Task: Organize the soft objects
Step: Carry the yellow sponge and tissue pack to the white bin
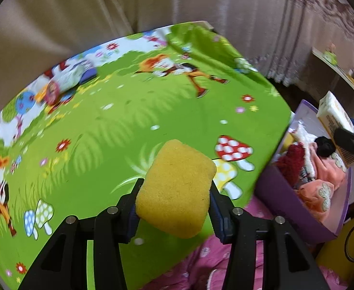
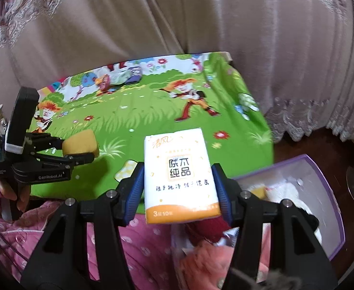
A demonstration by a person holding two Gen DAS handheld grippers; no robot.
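My left gripper [image 1: 174, 193] is shut on a yellow sponge [image 1: 177, 188] and holds it above the green cartoon mat [image 1: 128, 111]; the same gripper and sponge [image 2: 80, 145] show at the left of the right wrist view. My right gripper [image 2: 178, 183] is shut on a white and orange tissue pack [image 2: 179, 176], held above the near edge of the mat beside the purple box [image 2: 322, 169]. The tissue pack also shows in the left wrist view [image 1: 334, 118], over the purple box [image 1: 285, 193]. The box holds soft things: red, orange-pink, white and black cloth items.
Beige curtains [image 2: 201, 24] hang behind the mat. Pink quilted fabric [image 2: 140, 241] lies in front, under both grippers. A wooden shelf [image 1: 341, 72] with small items stands at the far right. A dark floor [image 2: 309, 145] lies beyond the box.
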